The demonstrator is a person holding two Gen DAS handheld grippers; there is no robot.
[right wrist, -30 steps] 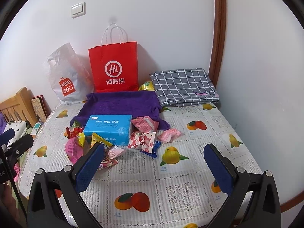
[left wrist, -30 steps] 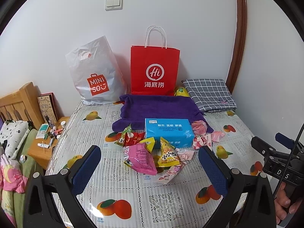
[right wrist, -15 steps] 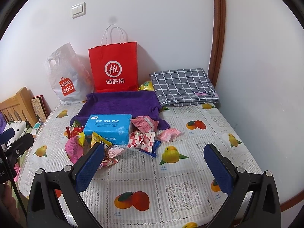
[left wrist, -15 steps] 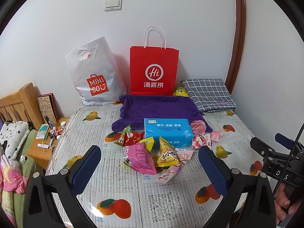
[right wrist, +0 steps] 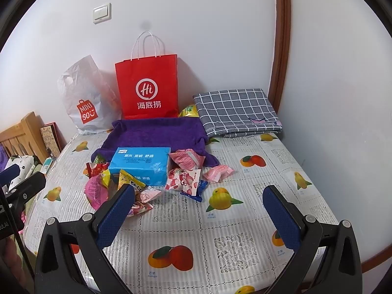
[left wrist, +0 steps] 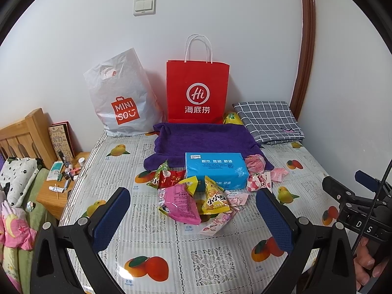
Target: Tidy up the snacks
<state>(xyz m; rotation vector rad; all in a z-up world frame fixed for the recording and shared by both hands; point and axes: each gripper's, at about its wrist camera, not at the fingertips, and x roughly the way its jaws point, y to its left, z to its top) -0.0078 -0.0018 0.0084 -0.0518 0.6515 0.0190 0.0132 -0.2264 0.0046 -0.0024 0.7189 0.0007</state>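
Observation:
A heap of snack packets lies mid-table: a pink packet [left wrist: 180, 204] [right wrist: 94, 192], a yellow triangular packet [left wrist: 214, 199], a red packet [left wrist: 171, 177], a strawberry-print packet [right wrist: 182, 180] and a small pink packet [right wrist: 218, 172]. They sit around a blue tissue pack [left wrist: 215, 171] [right wrist: 140, 165]. My left gripper [left wrist: 192, 204] is open and empty, above the table in front of the heap. My right gripper [right wrist: 199, 202] is open and empty, near the heap's right side.
A purple towel [left wrist: 203, 138] lies behind the heap. A red paper bag [left wrist: 198, 93] and a white Miniso bag [left wrist: 120, 98] stand against the wall. A folded checked cloth [right wrist: 235, 112] lies at the back right. A wooden nightstand [left wrist: 61, 188] stands left of the fruit-print tablecloth [left wrist: 171, 257].
Both grippers have shifted only slightly; the scene sits a touch lower in the left wrist view. Nothing was taken hold of.

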